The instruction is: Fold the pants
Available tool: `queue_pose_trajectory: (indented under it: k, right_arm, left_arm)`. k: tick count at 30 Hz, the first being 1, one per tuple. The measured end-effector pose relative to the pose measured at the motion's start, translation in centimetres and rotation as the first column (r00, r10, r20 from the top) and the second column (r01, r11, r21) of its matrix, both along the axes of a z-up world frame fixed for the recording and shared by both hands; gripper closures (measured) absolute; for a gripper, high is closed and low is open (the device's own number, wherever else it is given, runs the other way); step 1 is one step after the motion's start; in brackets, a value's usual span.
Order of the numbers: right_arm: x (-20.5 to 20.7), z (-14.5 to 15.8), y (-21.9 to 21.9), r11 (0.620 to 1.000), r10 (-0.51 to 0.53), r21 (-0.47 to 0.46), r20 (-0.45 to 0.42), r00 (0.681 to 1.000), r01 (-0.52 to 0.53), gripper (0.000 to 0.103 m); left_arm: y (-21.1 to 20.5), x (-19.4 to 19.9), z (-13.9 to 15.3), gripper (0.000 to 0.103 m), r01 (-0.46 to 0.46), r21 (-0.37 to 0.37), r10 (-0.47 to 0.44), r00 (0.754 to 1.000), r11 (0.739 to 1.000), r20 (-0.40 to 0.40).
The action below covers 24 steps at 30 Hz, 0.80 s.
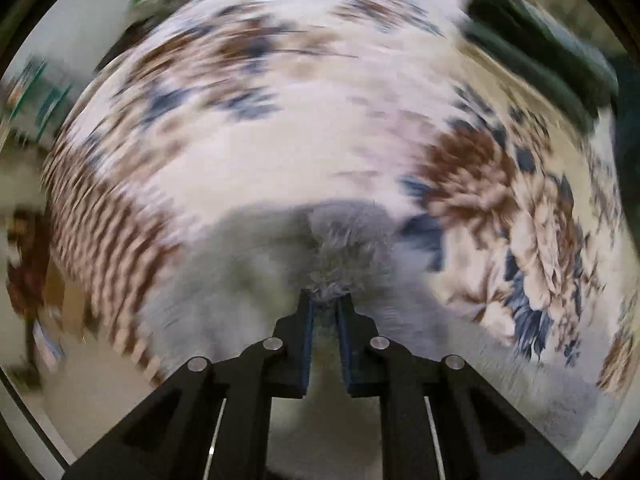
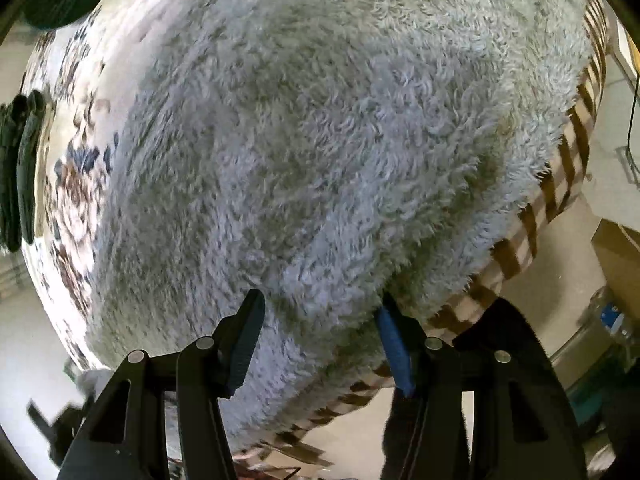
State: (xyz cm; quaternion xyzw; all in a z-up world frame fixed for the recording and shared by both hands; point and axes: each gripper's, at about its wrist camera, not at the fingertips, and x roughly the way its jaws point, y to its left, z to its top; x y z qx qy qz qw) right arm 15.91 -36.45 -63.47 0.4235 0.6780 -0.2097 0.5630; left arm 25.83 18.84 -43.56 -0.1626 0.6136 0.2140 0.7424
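Two grippers work on one pair of fluffy grey pants spread over a bed with a floral blanket, and the blanket serves as the landmark for everything else

Through the left wrist camera the view is heavily motion-blurred. At the blanket's left edge runs a brown-and-cream striped border, and beyond it lies pale floor with clutter too smeared to name. At the middle of the blanket's near edge, the left gripper has its jaws drawn close together, pinching a tuft of the grey pants between the tips; the fleece bunches up just ahead of them. To the right, a large brown, cream and navy flower print covers the blanket, and a dark green object sits at the blanket's far right corner, too blurred to identify

Through the right wrist camera, dark green shapes sit at the blanket's left edge, next to its flower print. The grey pants cover most of the blanket's middle, pile up. The right gripper has its jaws spread wide, one on either side of the pants' near edge, touching the fleece but not clamping it. To the right the striped border shows beside the pants, with pale floor below it
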Motion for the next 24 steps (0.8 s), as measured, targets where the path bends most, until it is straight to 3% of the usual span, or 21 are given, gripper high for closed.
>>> queue_pose_trajectory:
  k: [4, 8, 11, 13, 14, 16, 19, 22, 24]
  right_arm:
    - [-0.7, 0.0, 1.3, 0.999, 0.002, 0.04, 0.006, 1.0, -0.002, 0.044]
    - [-1.7, -0.3, 2.1, 0.994, -0.057, 0.091, 0.026, 0.998, 0.054, 0.044]
    - [-2.0, -0.3, 2.6, 0.989, -0.087, 0.122, 0.053, 0.995, 0.081, 0.044]
    - [-1.6, -0.1, 3.6, 0.989, -0.086, 0.129, 0.081, 0.993, 0.075, 0.044]
    - [-1.3, 0.0, 4.0, 0.99, -0.073, 0.124, 0.086, 0.994, 0.062, 0.044]
    - [-0.5, 0.2, 4.9, 0.994, -0.04, 0.103, 0.091, 0.995, 0.031, 0.044]
    - [0.5, 0.4, 5.5, 0.998, 0.005, 0.062, 0.063, 0.998, -0.009, 0.044]
    - [1.3, 0.5, 6.1, 0.999, 0.025, 0.031, 0.058, 0.998, -0.027, 0.044]
    - [1.8, 0.5, 6.2, 1.0, 0.02, 0.013, 0.064, 0.998, -0.021, 0.044]
  left_arm:
    - [5.2, -7.4, 1.2, 0.093, -0.172, -0.031, 0.171, 0.985, 0.985, -0.01]
    - [9.7, -13.2, 1.0, 0.092, -0.389, -0.093, 0.391, 0.92, 0.917, 0.008]
    - [11.5, -14.7, 0.3, 0.09, -0.505, -0.191, 0.518, 0.855, 0.842, 0.024]
    - [11.6, -13.7, -0.2, 0.078, -0.51, -0.253, 0.535, 0.844, 0.822, 0.039]
    - [11.3, -13.0, -0.3, 0.075, -0.504, -0.268, 0.532, 0.846, 0.821, 0.041]
    - [10.1, -10.6, -0.2, 0.055, -0.462, -0.294, 0.498, 0.865, 0.837, 0.061]
    - [6.6, -4.9, -0.5, 0.034, -0.345, -0.32, 0.387, 0.919, 0.883, 0.077]
    - [2.3, 1.2, -1.6, 0.032, -0.203, -0.309, 0.226, 0.973, 0.929, 0.04]
    - [-0.5, 4.8, -3.0, 0.032, -0.124, -0.278, 0.124, 0.992, 0.953, -0.017]
